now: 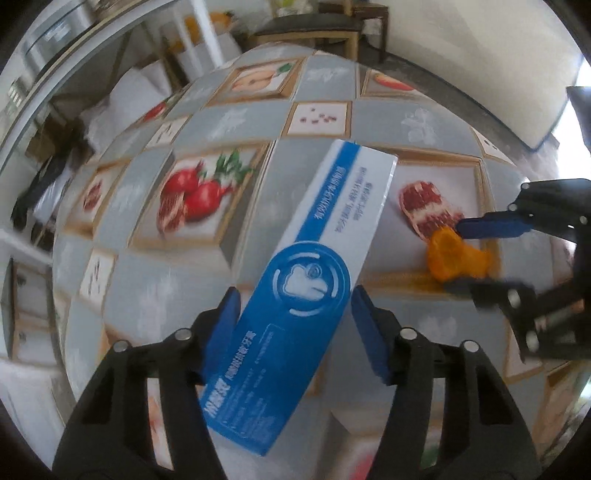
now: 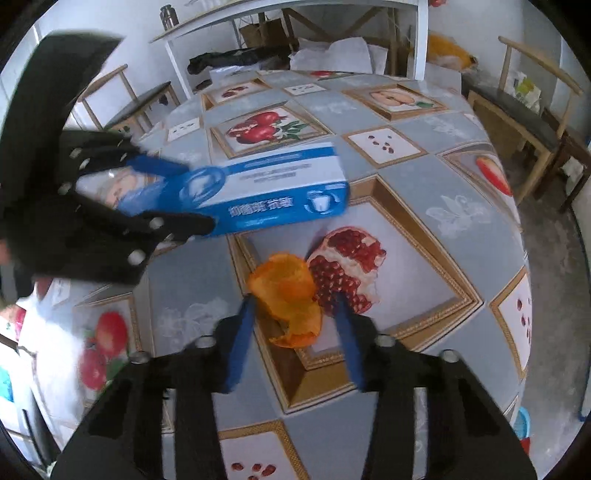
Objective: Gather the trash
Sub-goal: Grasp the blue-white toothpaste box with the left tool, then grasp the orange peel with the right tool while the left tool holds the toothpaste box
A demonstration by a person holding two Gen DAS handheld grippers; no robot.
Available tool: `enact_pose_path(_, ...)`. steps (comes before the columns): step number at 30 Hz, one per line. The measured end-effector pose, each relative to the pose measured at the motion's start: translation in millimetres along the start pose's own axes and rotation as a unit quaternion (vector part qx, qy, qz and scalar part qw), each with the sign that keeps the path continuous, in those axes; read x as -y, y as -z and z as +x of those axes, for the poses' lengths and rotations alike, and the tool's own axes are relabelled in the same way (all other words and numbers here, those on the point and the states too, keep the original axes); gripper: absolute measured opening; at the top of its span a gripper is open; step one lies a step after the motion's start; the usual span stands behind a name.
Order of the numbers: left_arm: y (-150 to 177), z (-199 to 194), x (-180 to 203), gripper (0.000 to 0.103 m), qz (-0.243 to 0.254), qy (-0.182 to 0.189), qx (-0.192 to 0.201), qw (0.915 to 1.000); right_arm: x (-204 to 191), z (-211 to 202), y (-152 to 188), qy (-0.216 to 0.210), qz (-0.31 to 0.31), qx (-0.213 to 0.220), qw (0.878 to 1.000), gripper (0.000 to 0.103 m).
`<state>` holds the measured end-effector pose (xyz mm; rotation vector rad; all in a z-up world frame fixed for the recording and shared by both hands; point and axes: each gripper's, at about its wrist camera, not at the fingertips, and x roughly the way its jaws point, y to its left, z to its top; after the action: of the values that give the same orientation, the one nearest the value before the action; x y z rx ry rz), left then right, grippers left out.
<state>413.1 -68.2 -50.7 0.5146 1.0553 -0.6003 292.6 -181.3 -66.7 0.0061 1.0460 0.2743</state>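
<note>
Toothpaste box [image 1: 310, 280], blue and white, lies on the bench [image 1: 229, 122] between the left tool's [image 1: 291, 328] half-open jaws; whether the pads touch it cannot be told. Only the right wrist view shows the box's long side panel. Orange peel [image 2: 286, 299] sits at 5 o'clock of the box, between the right tool's [image 2: 295, 314] narrowed jaws, pads just beside it. Fruit-print cloth covers the bench. Wooden chairs [image 2: 517, 110] stand around it, a white shelf [image 2: 295, 11] at 12 o'clock.
</note>
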Motion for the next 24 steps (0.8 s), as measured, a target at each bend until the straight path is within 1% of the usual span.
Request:
enact_pose_path(1, 8, -5, 1, 0.056, -0.016, 0.000, -0.003, 0.9999, 1, -1, 2, -0.003, 0.007, -0.003, 1.000, 0.023)
enact_pose_path(2, 20, -12, 3, 0.055, -0.039, 0.002, -0.008, 0.9992, 1, -3, 5, -0.004, 0.013, -0.004, 1.000, 0.022)
enact_pose_path(4, 41, -24, 6, 0.054, -0.073, 0.009, -0.012, 0.9972, 1, -10, 13, -0.005, 0.021, -0.002, 1.000, 0.015)
enact_pose_path(5, 57, -33, 9, 0.053, -0.096, 0.015, -0.012, 0.9952, 1, -13, 17, -0.007, 0.026, -0.002, 1.000, 0.014)
enact_pose_path(7, 82, -47, 18, 0.053, -0.125, 0.025, -0.010, 0.9917, 1, -22, 30, -0.017, 0.040, -0.004, 0.999, 0.012)
enact_pose_path(8, 94, -53, 22, 0.052, -0.138, 0.037, -0.008, 0.9897, 1, -28, 38, -0.021, 0.047, -0.006, 0.999, 0.012)
enact_pose_path(10, 128, -70, 30, 0.051, -0.184, 0.067, -0.005, 0.9806, -2, -37, 55, -0.024, 0.055, -0.010, 0.998, 0.012)
enact_pose_path(11, 144, -78, 33, 0.051, -0.210, 0.085, -0.003, 0.9739, -4, -44, 67, -0.028, 0.060, -0.014, 0.998, 0.012)
enact_pose_path(12, 156, -82, 36, 0.051, -0.229, 0.094, -0.001, 0.9689, -6, -50, 78, -0.032, 0.065, -0.019, 0.997, 0.012)
enact_pose_path(15, 197, -101, 50, 0.051, -0.278, 0.104, 0.009, 0.9548, -16, -66, 110, -0.037, 0.072, -0.033, 0.996, 0.012)
enact_pose_path(16, 205, -104, 53, 0.051, -0.289, 0.112, 0.011, 0.9506, -18, -70, 118, -0.039, 0.074, -0.036, 0.996, 0.012)
enact_pose_path(17, 217, -109, 59, 0.051, -0.306, 0.123, 0.011, 0.9440, -21, -74, 129, -0.045, 0.079, -0.042, 0.995, 0.012)
enact_pose_path(19, 226, -111, 68, 0.052, -0.318, 0.136, 0.010, 0.9382, -26, -80, 145, -0.052, 0.087, -0.047, 0.994, 0.012)
enact_pose_path(20, 231, -114, 72, 0.055, -0.325, 0.140, 0.014, 0.9352, -27, -83, 151, -0.051, 0.090, -0.045, 0.994, 0.012)
enact_pose_path(21, 234, -116, 76, 0.063, -0.325, 0.132, 0.015, 0.9362, -29, -86, 156, -0.045, 0.091, -0.045, 0.994, 0.012)
enact_pose_path(22, 233, -117, 79, 0.067, -0.320, 0.122, 0.018, 0.9395, -30, -88, 158, -0.040, 0.090, -0.044, 0.994, 0.012)
enact_pose_path(24, 229, -119, 87, 0.070, -0.292, 0.097, 0.029, 0.9510, -33, -90, 160, -0.027, 0.085, -0.042, 0.995, 0.013)
